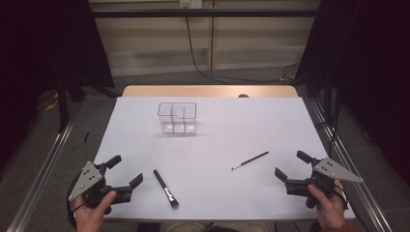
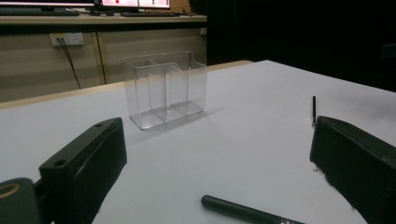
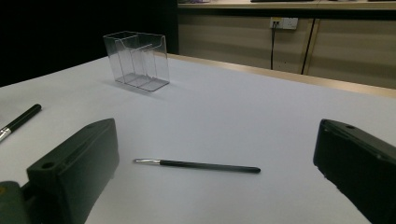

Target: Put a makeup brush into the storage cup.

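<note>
Oddly, each released hand-held gripper, left (image 1: 124, 171) and right (image 1: 291, 166), frames a partly cropped brush (image 2: 247, 212).

A wall socket (image 2: 66, 38) with a black cable (image 1: 193, 53) sits behind the table (image 1: 208, 91).

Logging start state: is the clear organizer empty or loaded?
Empty. The organizer stands upright with bare compartments; both brushes lie flat on the table.

It looked like a lab: a white-covered desk (image 1: 290, 121) framed by metal rails (image 1: 43, 169), black curtains (image 1: 372, 58), and monitors (image 2: 135, 3) behind.
</note>
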`<action>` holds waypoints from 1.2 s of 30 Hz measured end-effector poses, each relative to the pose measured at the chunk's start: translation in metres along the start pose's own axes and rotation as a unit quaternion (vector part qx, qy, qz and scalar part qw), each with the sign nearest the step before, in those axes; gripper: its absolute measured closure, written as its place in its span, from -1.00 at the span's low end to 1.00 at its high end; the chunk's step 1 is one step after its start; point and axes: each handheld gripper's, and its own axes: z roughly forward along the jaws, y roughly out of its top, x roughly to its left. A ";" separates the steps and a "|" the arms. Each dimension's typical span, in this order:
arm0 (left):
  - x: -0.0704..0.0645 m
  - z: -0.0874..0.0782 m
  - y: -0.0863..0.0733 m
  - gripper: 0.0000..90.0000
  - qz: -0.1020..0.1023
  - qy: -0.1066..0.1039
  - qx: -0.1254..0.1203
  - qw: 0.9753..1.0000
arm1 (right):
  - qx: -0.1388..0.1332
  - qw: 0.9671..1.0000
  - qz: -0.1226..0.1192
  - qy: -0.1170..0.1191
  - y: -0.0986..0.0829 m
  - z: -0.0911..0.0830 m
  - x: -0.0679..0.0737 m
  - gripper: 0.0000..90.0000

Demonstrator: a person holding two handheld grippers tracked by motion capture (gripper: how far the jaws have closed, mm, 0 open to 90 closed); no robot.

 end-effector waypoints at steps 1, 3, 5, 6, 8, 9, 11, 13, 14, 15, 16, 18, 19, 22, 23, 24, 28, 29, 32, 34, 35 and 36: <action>0.000 0.000 0.000 -0.92 0.000 0.000 0.000 1.000 | 0.001 1.000 0.000 0.000 0.000 0.000 0.000 -1.00; 0.000 0.001 0.001 -0.92 0.002 -0.003 0.006 1.000 | 0.002 1.000 -0.001 0.001 0.000 0.000 0.000 -1.00; -0.001 0.001 0.001 -0.92 0.007 -0.005 0.009 1.000 | 0.003 1.000 -0.002 0.002 0.000 0.001 0.000 -1.00; -0.002 0.001 0.001 -0.92 0.006 -0.005 0.009 1.000 | 0.003 1.000 -0.002 0.003 0.000 0.001 0.000 -1.00; -0.002 0.001 0.001 -0.92 0.009 -0.005 0.009 1.000 | 0.005 1.000 -0.001 0.003 -0.001 0.001 0.001 -1.00; -0.002 0.000 0.001 -0.92 0.004 -0.004 0.006 1.000 | 0.006 1.000 -0.003 0.003 -0.001 0.001 0.002 -1.00; -0.002 -0.001 0.001 -0.92 0.006 -0.005 0.011 1.000 | 0.004 1.000 -0.004 0.005 -0.001 0.001 0.002 -1.00; -0.003 -0.001 0.002 -0.92 0.010 -0.008 0.015 1.000 | 0.005 1.000 -0.006 0.006 0.000 0.001 0.003 -1.00; -0.003 -0.001 0.002 -0.92 0.010 -0.011 0.015 1.000 | 0.005 1.000 -0.007 0.007 0.000 0.001 0.003 -1.00; -0.004 -0.001 0.003 -0.92 0.013 -0.015 0.016 1.000 | 0.005 1.000 -0.009 0.008 0.000 0.002 0.004 -1.00; -0.005 -0.001 0.004 -0.92 0.013 -0.022 0.014 1.000 | 0.007 1.000 -0.010 0.009 0.000 0.002 0.005 -1.00; -0.006 0.002 0.005 -0.93 0.016 -0.026 0.019 0.999 | 0.007 1.000 -0.015 0.012 0.000 0.002 0.007 -1.00; -0.007 0.004 0.006 -0.93 0.021 -0.030 0.024 0.999 | 0.007 1.000 -0.017 0.014 0.000 0.002 0.007 -1.00; -0.009 0.008 0.009 -0.94 0.026 -0.041 0.028 0.998 | 0.006 1.000 -0.021 0.018 0.000 0.002 0.008 -1.00; -0.009 0.009 0.010 -0.94 0.027 -0.041 0.029 0.998 | 0.007 1.000 -0.022 0.019 0.000 0.003 0.009 -1.00; -0.009 0.010 0.010 -0.94 0.026 -0.042 0.028 0.998 | 0.007 1.000 -0.021 0.020 0.000 0.003 0.009 -1.00; -0.010 0.016 0.015 -0.94 0.031 -0.056 0.037 0.997 | 0.008 0.999 -0.022 0.022 0.000 0.004 0.010 -1.00; -0.011 0.019 0.015 -0.94 0.032 -0.059 0.037 0.997 | 0.009 0.999 -0.023 0.021 0.000 0.004 0.010 -1.00; -0.012 0.024 0.017 -0.94 0.034 -0.064 0.043 0.996 | 0.008 0.999 -0.023 0.022 0.000 0.004 0.010 -1.00; -0.012 0.028 0.019 -0.94 0.037 -0.069 0.046 0.996 | 0.008 0.999 -0.022 0.022 0.000 0.004 0.010 -1.00; -0.012 0.029 0.020 -0.94 0.037 -0.071 0.046 0.996 | 0.008 0.999 -0.022 0.022 0.000 0.004 0.009 -1.00; -0.012 0.029 0.020 -0.94 0.037 -0.071 0.046 0.996 | 0.008 0.999 -0.022 0.022 0.000 0.004 0.009 -1.00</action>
